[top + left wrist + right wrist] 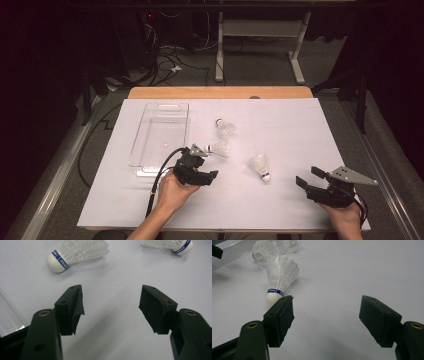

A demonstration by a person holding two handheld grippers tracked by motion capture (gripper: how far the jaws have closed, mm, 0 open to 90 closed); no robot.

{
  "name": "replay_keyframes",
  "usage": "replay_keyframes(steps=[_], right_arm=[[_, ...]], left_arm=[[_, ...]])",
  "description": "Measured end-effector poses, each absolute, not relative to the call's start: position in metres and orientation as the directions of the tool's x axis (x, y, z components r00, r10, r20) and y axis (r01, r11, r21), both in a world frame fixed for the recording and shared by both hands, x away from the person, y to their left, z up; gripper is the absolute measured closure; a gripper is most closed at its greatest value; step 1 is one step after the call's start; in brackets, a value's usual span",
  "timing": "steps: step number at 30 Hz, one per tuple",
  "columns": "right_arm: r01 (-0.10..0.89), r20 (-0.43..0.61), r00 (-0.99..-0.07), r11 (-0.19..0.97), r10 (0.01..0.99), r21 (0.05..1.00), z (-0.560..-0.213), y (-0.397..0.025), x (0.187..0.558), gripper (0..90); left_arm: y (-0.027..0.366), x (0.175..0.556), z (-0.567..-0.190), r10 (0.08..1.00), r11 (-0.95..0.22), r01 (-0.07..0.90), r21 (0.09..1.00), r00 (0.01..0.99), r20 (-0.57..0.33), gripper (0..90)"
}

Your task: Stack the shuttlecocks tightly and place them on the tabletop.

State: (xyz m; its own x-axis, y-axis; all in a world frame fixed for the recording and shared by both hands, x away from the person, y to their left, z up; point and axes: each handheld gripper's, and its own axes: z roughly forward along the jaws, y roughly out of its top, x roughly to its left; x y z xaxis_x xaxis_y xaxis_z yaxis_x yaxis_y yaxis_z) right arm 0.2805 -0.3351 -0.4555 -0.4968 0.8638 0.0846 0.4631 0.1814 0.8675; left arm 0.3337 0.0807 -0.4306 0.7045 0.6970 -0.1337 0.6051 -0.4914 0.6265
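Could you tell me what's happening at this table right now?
A person holds a two-jaw gripper in each hand over a white table. Three shuttlecocks lie loose on it beside a clear plastic tray. The left gripper is open near the middle shuttlecock, with the far shuttlecock beyond. The right gripper is also open, facing the near shuttlecock. Neither gripper holds anything, and I can see nothing in the tray.

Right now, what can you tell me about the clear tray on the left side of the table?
The clear tray is a long rectangular bin of transparent plastic with low walls and a handle cut-out at its far end. It lies flat on the white table cover, long side running away from the person, and looks empty. The three shuttlecocks lie outside it to its right. The left gripper sits just off its near right corner; contact cannot be told.
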Motion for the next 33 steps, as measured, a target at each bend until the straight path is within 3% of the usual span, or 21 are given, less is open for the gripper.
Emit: replay_keyframes(steps=[33], right_arm=[[0.464,0.083,-0.496,0.183,0.864,0.867,-0.456,-0.335,0.281,27.9]], left_arm=[[0.089,0.313,-0.431,0.694,-0.484,0.587,0.649,0.709,-0.124,37.0]])
